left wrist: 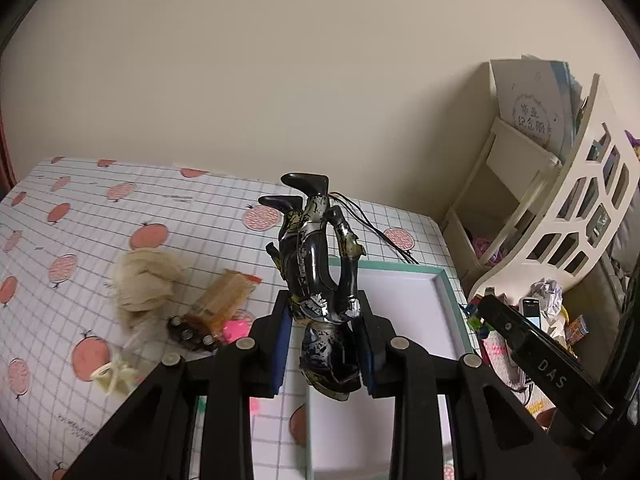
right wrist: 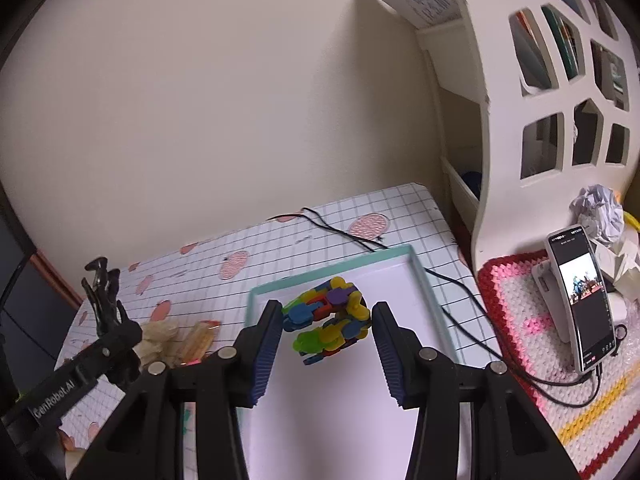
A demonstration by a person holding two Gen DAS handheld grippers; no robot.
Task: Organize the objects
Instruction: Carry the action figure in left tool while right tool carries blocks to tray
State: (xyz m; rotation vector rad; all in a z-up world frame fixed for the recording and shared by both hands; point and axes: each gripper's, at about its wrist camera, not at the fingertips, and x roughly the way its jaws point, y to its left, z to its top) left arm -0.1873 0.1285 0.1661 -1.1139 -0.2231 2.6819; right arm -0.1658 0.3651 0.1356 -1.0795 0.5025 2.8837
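My left gripper [left wrist: 324, 312] is shut on a black and silver action figure [left wrist: 320, 264], held upside down with its boots up, above the near left corner of a white tray with a teal rim [left wrist: 452, 292]. In the right wrist view the figure [right wrist: 102, 296] and left gripper [right wrist: 120, 336] show at the left. My right gripper [right wrist: 326, 320] is open, its fingers on either side of a multicoloured link toy [right wrist: 328, 316] that lies in the tray [right wrist: 332, 264].
On the peach-print tablecloth [left wrist: 80, 240] lie a beige hair bundle [left wrist: 144, 280], an orange packet [left wrist: 220, 300] and a pink piece [left wrist: 234, 328]. A black cable [right wrist: 400, 256] runs past the tray. A white shelf [right wrist: 540, 120], a phone on a stand [right wrist: 580, 296] and a crochet mat [right wrist: 532, 328] stand right.
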